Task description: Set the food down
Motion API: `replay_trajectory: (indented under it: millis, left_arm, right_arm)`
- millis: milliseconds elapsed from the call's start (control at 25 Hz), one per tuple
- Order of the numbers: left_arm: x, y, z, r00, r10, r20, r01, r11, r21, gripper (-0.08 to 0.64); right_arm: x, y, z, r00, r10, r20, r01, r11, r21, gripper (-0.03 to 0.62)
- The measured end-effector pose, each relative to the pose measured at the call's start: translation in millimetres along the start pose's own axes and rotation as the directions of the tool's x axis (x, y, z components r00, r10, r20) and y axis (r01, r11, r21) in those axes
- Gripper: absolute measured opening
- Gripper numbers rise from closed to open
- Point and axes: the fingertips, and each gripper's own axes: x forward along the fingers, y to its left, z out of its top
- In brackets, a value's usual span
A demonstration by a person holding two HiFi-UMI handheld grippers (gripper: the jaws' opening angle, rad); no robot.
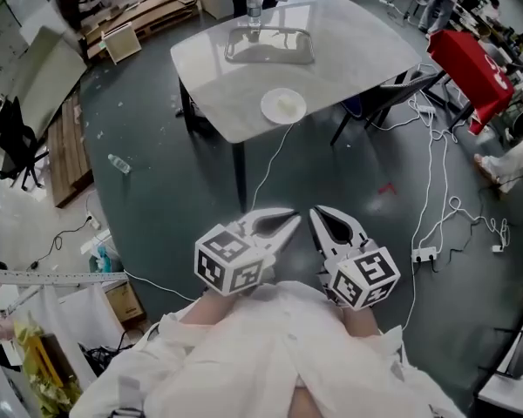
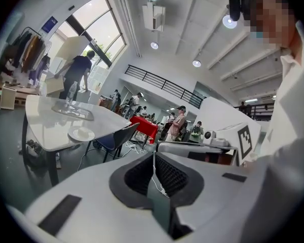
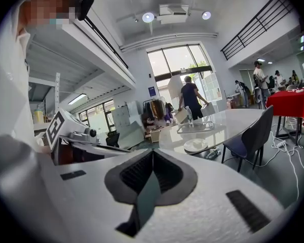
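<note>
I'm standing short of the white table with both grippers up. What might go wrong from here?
1. A white cable trails across the floor between you and the table, so it may catch a foot.
2. The plate sits close to the table's near edge, and a bump could push it off.
3. The left gripper and the right gripper both have their jaws shut on nothing, so no food is in hand to set down.

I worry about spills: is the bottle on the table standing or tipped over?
Upright. The bottle stands on its base near the table's far edge, neck pointing up.
</note>
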Motion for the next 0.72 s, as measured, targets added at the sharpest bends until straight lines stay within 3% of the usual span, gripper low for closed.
replay_trajectory:
  millis: [360, 720]
  left_arm:
    - [6.7, 36.7, -2.7, 1.0, -0.011, -0.027, 0.009, 0.998, -0.062, 0.023]
    - [28.0, 72.4, 15.3, 1.0, 0.009, -0.02, -0.01, 0.997, -0.071, 0.023]
  right_arm:
    - [35.0, -6.8, -10.3, 0.998, 0.006, -0.061, -0.004, 0.999, 0.037, 0.003]
    - [68.9, -42.5, -4.5, 0.997, 0.006, -0.074, -0.002, 0.999, 0.054, 0.003]
